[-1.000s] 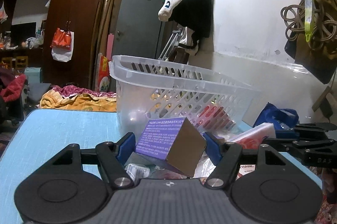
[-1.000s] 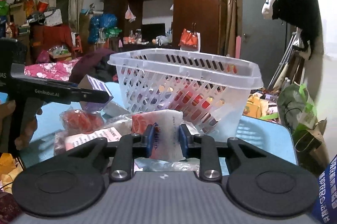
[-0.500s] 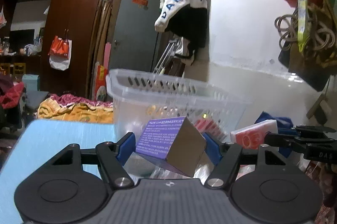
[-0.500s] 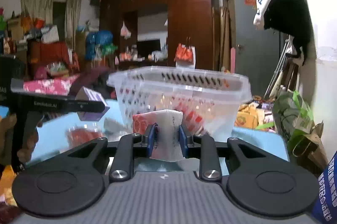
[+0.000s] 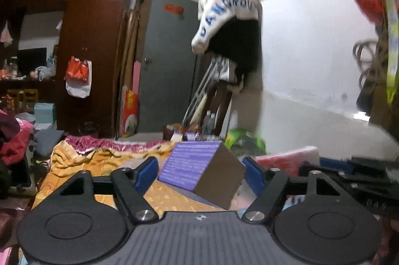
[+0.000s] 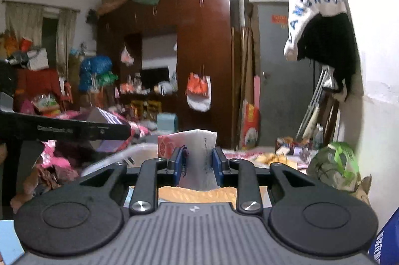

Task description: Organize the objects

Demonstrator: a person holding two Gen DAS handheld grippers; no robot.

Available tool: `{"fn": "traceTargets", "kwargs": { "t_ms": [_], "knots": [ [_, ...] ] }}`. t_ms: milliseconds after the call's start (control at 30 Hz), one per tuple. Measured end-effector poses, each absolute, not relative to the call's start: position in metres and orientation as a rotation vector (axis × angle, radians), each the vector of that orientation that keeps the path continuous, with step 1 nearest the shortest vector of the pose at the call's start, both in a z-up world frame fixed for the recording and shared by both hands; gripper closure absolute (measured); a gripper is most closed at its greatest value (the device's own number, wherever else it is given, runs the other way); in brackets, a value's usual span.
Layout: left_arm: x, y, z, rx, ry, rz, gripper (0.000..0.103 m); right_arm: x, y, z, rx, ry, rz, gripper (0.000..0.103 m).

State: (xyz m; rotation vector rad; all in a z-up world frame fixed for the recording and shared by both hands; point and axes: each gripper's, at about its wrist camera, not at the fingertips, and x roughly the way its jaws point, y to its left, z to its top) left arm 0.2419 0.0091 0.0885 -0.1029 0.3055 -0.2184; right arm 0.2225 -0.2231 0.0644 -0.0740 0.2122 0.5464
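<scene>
Blue pads of the left hand-held gripper [image 5: 200,171] press on both sides of a purple box [image 5: 199,171], which we hold tilted, one corner pointing down, its printed purple face turned up toward the camera. The jaws are closed around it at a medium width. The box hangs in the air above a yellow blanket [image 5: 99,160].

Our right hand-held gripper [image 6: 197,165] is closed much narrower, on a soft tissue pack [image 6: 194,150]. The pack stands upright between the blue pads, white with an orange-red side, and it rises above the fingers. In the left wrist view we see this same pack, blurred, just to the right of the box.

Below the tissue pack, in the right wrist view, the pale rim of a plastic basket [image 6: 119,160] shows, blurred; we cannot tell what lies inside. The left hand-held gripper with its box appears at the left edge there, at about the same height as the pack.

Farther out stand a dark brown wardrobe [image 6: 207,53], a grey door [image 5: 164,60] and a white wall with a white and black garment [image 5: 229,25] hanging on it.
</scene>
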Motion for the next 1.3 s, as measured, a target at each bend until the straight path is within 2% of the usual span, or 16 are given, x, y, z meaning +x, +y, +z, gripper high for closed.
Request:
{"fn": "traceTargets", "kwargs": {
  "t_ms": [33, 67, 100, 167, 333, 400, 467, 700, 833, 967, 1167, 1300],
  "knots": [
    [0.243, 0.009, 0.083, -0.093, 0.317, -0.192, 0.017, 0.223, -0.225, 0.060, -0.071, 0.215, 0.542, 0.069],
    [0.244, 0.009, 0.077, -0.084, 0.330, -0.177, 0.017, 0.222, -0.227, 0.055, -0.063, 0.205, 0.537, 0.056],
    [0.242, 0.011, 0.073, -0.080, 0.338, -0.189, 0.017, 0.217, -0.229, 0.052, -0.056, 0.200, 0.536, 0.034],
    [0.239, 0.015, 0.071, -0.091, 0.343, -0.217, 0.016, 0.205, -0.235, 0.048, -0.064, 0.183, 0.540, 0.010],
    [0.213, 0.018, 0.072, -0.102, 0.321, -0.242, 0.013, 0.186, -0.245, 0.042, -0.048, 0.184, 0.533, 0.010],
    [0.185, 0.020, 0.063, -0.079, 0.300, -0.256, 0.013, 0.176, -0.256, 0.034, -0.017, 0.199, 0.581, 0.006],
    [0.153, 0.027, 0.046, -0.089, 0.300, -0.264, 0.011, 0.154, -0.266, 0.017, 0.003, 0.201, 0.601, 0.002],
    [0.090, 0.036, -0.022, -0.193, 0.328, -0.261, 0.011, 0.090, -0.280, -0.051, 0.133, 0.215, 0.734, 0.003],
    [0.088, 0.029, -0.025, -0.150, 0.301, -0.230, 0.015, 0.092, -0.259, -0.049, 0.057, 0.200, 0.773, 0.006],
    [0.090, 0.027, -0.029, -0.167, 0.324, -0.278, 0.027, 0.100, -0.239, -0.053, 0.007, 0.225, 0.811, 0.006],
    [0.088, 0.025, -0.039, -0.166, 0.339, -0.279, 0.027, 0.098, -0.225, -0.069, -0.019, 0.248, 0.810, 0.006],
    [0.090, 0.018, -0.045, -0.138, 0.350, -0.276, 0.027, 0.101, -0.221, -0.070, -0.024, 0.264, 0.819, 0.014]
  ]
}}
